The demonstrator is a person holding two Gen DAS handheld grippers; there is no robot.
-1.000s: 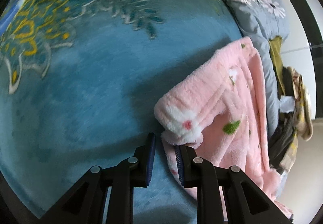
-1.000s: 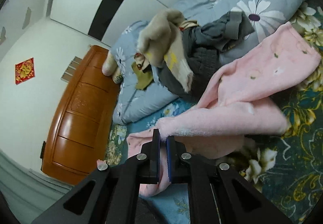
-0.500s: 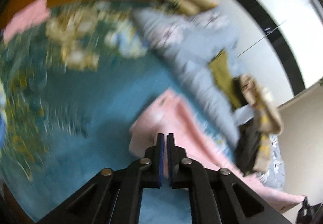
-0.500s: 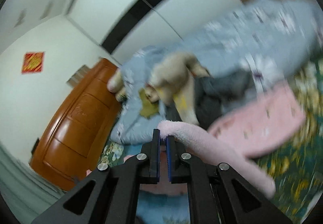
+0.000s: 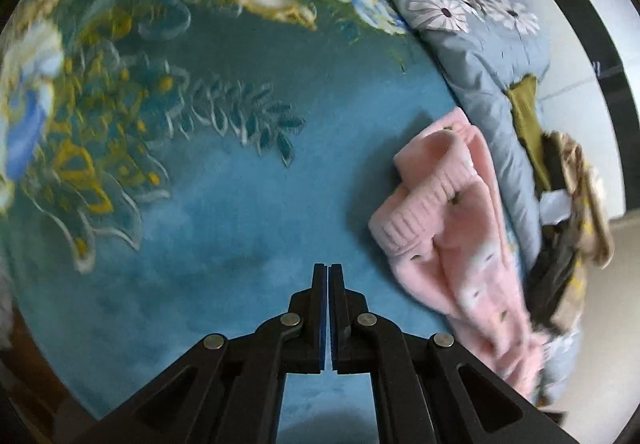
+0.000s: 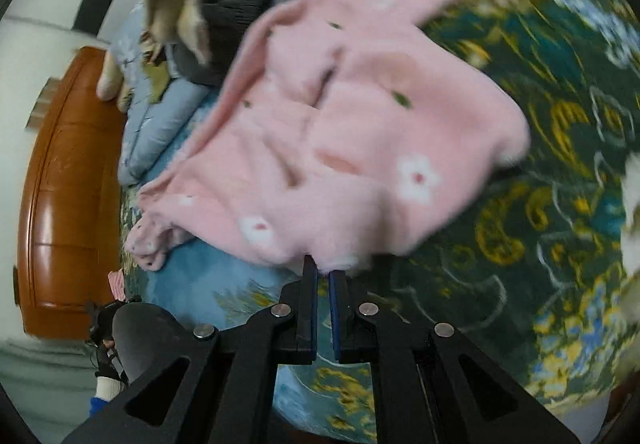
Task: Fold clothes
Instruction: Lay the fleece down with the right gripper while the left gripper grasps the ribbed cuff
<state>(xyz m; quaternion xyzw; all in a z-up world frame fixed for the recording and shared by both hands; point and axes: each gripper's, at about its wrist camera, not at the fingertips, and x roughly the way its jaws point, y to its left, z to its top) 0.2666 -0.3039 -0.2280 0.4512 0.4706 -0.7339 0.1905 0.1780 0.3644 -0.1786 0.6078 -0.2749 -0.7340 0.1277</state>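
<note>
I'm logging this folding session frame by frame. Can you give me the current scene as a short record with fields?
surface: blue floral blanket spread on a bed
garment: pink fleece garment with white flowers, lying rumpled on the blanket
left claw: shut, empty, over bare blanket, apart from the garment
right claw: fingers close together at the garment's near edge; grip unclear
other laundry: pile of grey and beige clothes on a grey daisy-print duvet
background: wooden headboard
image quality: motion blur

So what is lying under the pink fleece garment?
The pink fleece garment lies on the blue floral bedspread; its far edge rests against the grey-blue quilt. Whatever is beneath its middle is covered, so nothing else can be confirmed.
</note>
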